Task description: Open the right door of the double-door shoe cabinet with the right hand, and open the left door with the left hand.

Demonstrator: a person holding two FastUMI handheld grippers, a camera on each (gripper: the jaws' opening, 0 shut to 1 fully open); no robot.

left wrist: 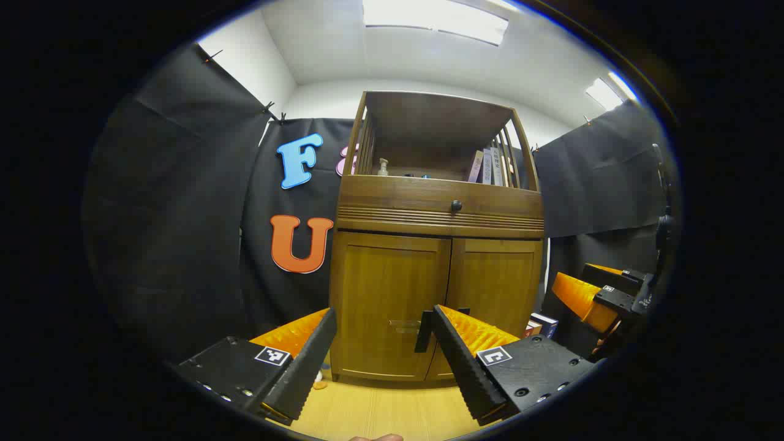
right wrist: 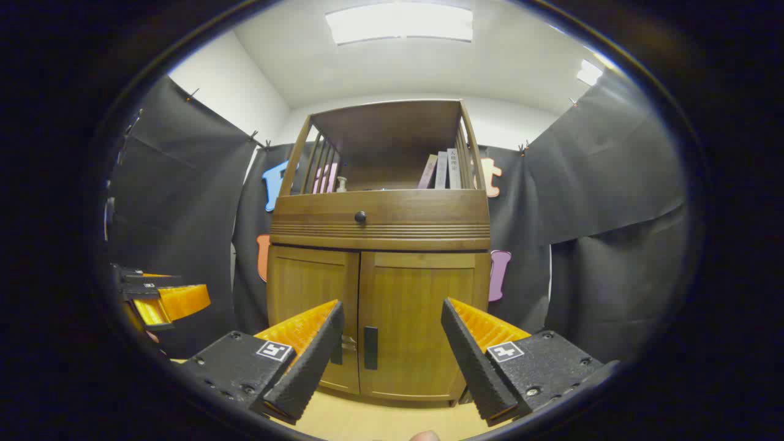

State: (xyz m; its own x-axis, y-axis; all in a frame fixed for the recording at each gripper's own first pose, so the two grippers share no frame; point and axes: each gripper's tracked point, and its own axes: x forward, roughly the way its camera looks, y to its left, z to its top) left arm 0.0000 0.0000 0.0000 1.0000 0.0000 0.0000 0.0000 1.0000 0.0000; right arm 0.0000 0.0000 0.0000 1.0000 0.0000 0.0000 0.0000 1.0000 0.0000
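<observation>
Where black cloth hangs, wooden floor [left wrist: 380,416].

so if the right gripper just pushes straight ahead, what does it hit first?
Probably the wooden cabinet's closed right door, near its dark vertical handle, which sits between the open right gripper fingers. Nothing shows in between; depth is unclear.
</observation>
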